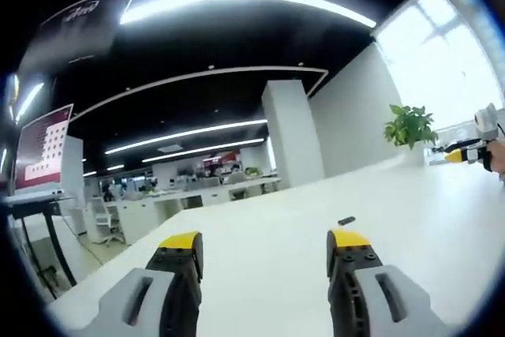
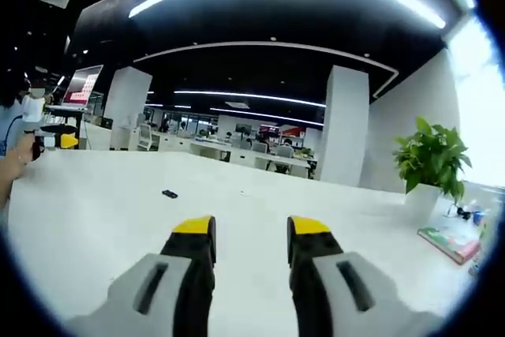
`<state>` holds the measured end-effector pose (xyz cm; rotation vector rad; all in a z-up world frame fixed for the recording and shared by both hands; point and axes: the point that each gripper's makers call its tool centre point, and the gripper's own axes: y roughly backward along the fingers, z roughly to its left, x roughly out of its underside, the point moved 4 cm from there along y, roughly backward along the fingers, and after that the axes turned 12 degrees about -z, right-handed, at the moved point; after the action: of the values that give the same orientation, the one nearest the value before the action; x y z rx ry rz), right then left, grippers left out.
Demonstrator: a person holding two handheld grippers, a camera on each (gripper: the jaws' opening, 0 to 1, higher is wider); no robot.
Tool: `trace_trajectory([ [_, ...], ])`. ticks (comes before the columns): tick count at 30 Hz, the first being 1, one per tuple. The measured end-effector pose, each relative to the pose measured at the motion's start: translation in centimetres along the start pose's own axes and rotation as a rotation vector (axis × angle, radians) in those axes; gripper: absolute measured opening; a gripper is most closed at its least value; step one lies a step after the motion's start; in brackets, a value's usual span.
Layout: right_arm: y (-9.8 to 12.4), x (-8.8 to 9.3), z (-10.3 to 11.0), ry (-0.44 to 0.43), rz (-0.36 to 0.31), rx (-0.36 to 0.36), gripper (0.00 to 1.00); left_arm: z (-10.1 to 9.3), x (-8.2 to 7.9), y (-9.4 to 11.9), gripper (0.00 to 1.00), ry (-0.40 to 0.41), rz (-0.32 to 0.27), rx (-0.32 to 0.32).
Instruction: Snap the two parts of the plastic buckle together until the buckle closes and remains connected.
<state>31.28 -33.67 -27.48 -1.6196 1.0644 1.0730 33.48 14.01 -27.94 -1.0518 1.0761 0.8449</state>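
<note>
A small dark buckle piece point(image 1: 346, 220) lies on the white table point(image 1: 276, 266), a little beyond my left gripper point(image 1: 267, 242), whose jaws stand open and hold nothing. In the right gripper view the same small dark piece point(image 2: 169, 193) lies on the table point(image 2: 102, 219), ahead and to the left of my right gripper point(image 2: 251, 228), which is open and holds nothing. I cannot tell whether it is one buckle part or two. The right gripper point(image 1: 461, 152) shows at the far right of the left gripper view, and the left gripper point(image 2: 54, 140) at the far left of the right gripper view.
A potted green plant point(image 2: 432, 165) stands at the table's far right, with a book point(image 2: 448, 244) lying near it. The same plant point(image 1: 409, 126) shows by the bright window. Office desks and chairs point(image 1: 158, 195), a white pillar point(image 2: 346, 128) and a wall screen point(image 1: 43, 144) lie beyond the table.
</note>
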Motion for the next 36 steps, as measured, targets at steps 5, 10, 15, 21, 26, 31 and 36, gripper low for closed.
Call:
trace_trajectory([
  [5, -0.11, 0.21, 0.02, 0.004, 0.010, 0.002, 0.36, 0.17, -0.16, 0.07, 0.65, 0.001, -0.009, -0.006],
  [10, -0.21, 0.33, 0.14, 0.006, 0.016, -0.003, 0.36, 0.42, -0.33, 0.17, 0.65, 0.017, -0.020, -0.015],
  [15, -0.26, 0.54, 0.23, 0.010, 0.026, -0.005, 0.36, 0.49, -0.51, 0.23, 0.64, 0.025, -0.032, -0.018],
  [21, -0.17, 0.58, 0.20, 0.016, 0.029, -0.001, 0.36, 0.24, -0.49, 0.20, 0.64, 0.030, -0.032, -0.009],
  [26, -0.15, 0.54, 0.24, 0.016, 0.027, -0.001, 0.36, 0.22, -0.63, 0.25, 0.64, 0.026, -0.039, -0.011],
  [31, -0.18, 0.91, 0.37, 0.034, 0.053, -0.008, 0.34, 0.13, -0.70, 0.28, 0.64, 0.034, -0.042, -0.007],
  [36, -0.08, 0.74, 0.23, 0.032, 0.043, 0.001, 0.34, -0.17, -0.76, 0.26, 0.64, 0.032, -0.043, 0.007],
])
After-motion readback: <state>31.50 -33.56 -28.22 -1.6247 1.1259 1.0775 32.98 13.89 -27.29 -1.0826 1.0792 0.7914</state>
